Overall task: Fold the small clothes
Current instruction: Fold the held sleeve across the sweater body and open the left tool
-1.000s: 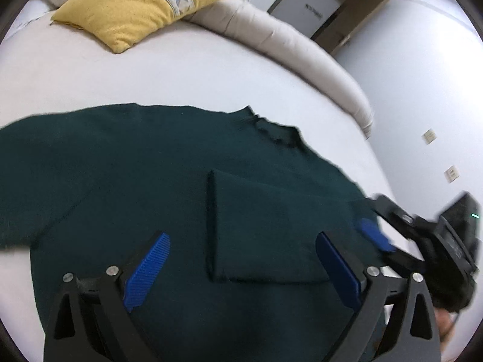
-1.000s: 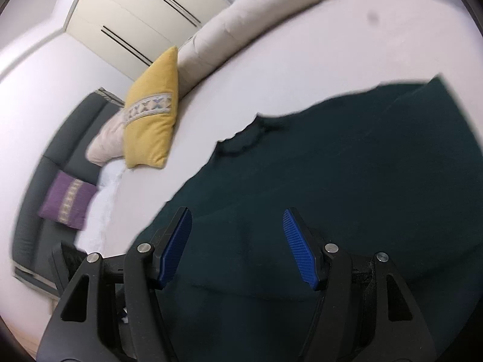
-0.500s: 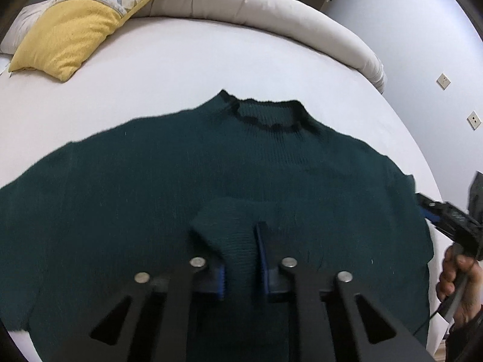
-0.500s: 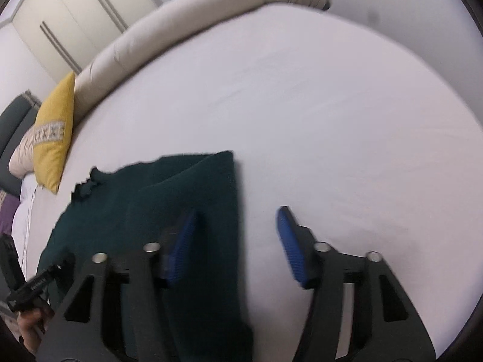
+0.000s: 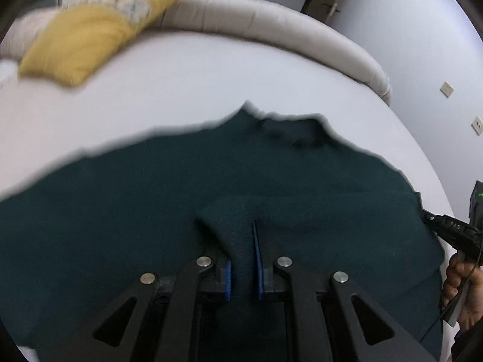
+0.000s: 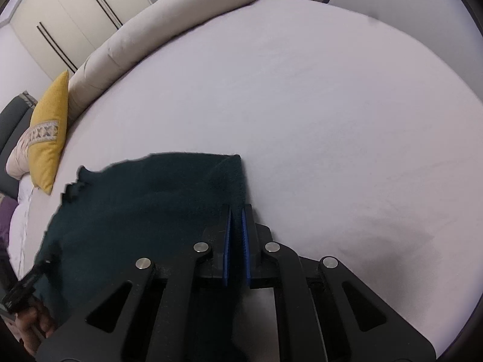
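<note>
Left wrist view. My left claw (image 5: 243,267): one, both blue pads pressed together on a raised fold of the dark green sweater (image 5: 151,199). Sweater: one, spread flat ahead of and to both sides of the claw on the white round bed (image 5: 211,75); its collar (image 5: 289,126) lies straight ahead, beyond the pinched fold. Yellow cushion (image 5: 90,36): one, far ahead and to the left, blurred. Padded beige bolster (image 5: 271,21): one, curving along the bed's far edge. My right claw (image 5: 452,232): its dark body shows at the sweater's right edge, held in my right hand (image 5: 462,295). Wall sockets: two, far right.

Right wrist view. My right claw (image 6: 237,235): one, blue pads closed on the sweater's (image 6: 145,211) right-hand edge, cloth caught between them. The rest of the sweater extends left of the claw; bare sheet (image 6: 332,120) lies ahead and to the right. Yellow cushion (image 6: 49,129): one, far left. Beige bolster (image 6: 181,18): one, ahead along the rim. Purple cushion (image 6: 6,220): one, at the left border. My left hand (image 6: 33,325) shows at lower left.
</note>
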### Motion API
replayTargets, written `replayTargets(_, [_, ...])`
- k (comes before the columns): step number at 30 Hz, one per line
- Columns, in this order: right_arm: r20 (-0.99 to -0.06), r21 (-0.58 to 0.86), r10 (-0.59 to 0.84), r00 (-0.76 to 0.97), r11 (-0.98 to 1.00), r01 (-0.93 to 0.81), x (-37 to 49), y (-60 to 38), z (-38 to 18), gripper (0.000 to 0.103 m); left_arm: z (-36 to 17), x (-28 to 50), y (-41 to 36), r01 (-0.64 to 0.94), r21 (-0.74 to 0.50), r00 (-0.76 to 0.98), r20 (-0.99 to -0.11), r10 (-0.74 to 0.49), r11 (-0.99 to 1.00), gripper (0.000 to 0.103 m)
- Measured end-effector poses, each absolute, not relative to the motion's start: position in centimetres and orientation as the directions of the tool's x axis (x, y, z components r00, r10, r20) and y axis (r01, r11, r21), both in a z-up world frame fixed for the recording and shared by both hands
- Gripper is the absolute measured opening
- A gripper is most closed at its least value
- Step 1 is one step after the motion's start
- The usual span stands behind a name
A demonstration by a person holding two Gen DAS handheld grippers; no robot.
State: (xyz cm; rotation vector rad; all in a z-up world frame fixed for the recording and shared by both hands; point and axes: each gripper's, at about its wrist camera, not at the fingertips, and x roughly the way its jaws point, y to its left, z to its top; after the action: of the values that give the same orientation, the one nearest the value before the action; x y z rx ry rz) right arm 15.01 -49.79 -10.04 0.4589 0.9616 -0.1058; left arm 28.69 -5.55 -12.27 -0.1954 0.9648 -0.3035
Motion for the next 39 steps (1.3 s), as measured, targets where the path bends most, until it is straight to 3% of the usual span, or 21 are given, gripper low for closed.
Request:
replayTargets(3, [-0.789, 0.378, 0.141, 0.598, 0.879, 0.291, 14.9, -50.8, -9.7, 0.006, -11.4, 28.5, -5.8, 0.171, -0.298, 0.526, -0.778, -0.343, 0.939, 0.013])
replayTargets(6, [-0.781, 0.406, 0.127, 0.611, 0.847, 0.343, 14.1, -51.3, -9.0, 0.014, -11.2, 28.6, -5.1, 0.156, -0.339, 0.515, -0.774, -0.37, 0.928, 0.013])
replayTargets(12, [-0.79, 0.28, 0.081, 0.607, 0.929, 0.241, 10.7, -47.2, -5.5, 0.014, -11.2, 28.5, -4.6, 0.143, -0.331, 0.515, -0.78, -0.356, 0.933, 0.024])
replayTargets(15, [-0.851, 0.178, 0.028, 0.524, 0.955, 0.237, 10.7, -45.3, -7.8, 0.014, -11.4, 28.2, -4.8, 0.148, -0.32, 0.524, -0.778, -0.348, 0.936, 0.025])
replayTargets(17, [-0.83, 0.177, 0.027, 0.557, 0.96, 0.216, 10.6, -45.4, -9.2, 0.012, -11.6, 28.5, -4.4, 0.145, -0.344, 0.513, -0.776, -0.368, 0.928, 0.026])
replayTargets(20, [-0.823, 0.217, 0.02, 0.568, 0.935, 0.281, 10.0, -46.6, -8.1, 0.019, -9.9, 27.5, -2.4, 0.114, -0.375, 0.532, -0.759, -0.376, 0.92, 0.042])
replayTargets(24, [-0.74, 0.209, -0.022, 0.672, 0.943, 0.26, 7.3, -44.3, -3.2, 0.024, -7.2, 23.9, 3.4, 0.074, -0.398, 0.615, -0.704, -0.356, 0.914, 0.062])
replayTargets(26, [-0.718, 0.218, -0.002, 0.696, 0.949, 0.227, 6.4, -42.6, -1.7, 0.036, -6.7, 21.7, 7.9, 0.002, -0.402, 0.644, -0.7, -0.309, 0.916, 0.065])
replayTargets(28, [-0.688, 0.226, 0.021, 0.725, 0.956, 0.186, 5.2, -40.3, -0.1, 0.06, -6.7, 19.6, 13.3, -0.093, -0.404, 0.666, -0.705, -0.245, 0.91, 0.068])
replayTargets(33, [-0.657, 0.261, 0.129, 0.743, 0.963, 0.063, 3.9, -34.2, 2.1, 0.06, -7.8, 12.2, 29.9, -0.438, -0.472, 0.703, -0.711, -0.036, 0.765, 0.079])
replayTargets(39, [-0.668, 0.368, 0.269, 0.694, 0.93, -0.007, 2.4, -29.5, 1.4, 0.06, -10.0, 5.5, 40.4, -0.631, -0.553, 0.689, -0.721, 0.067, 0.544, 0.082])
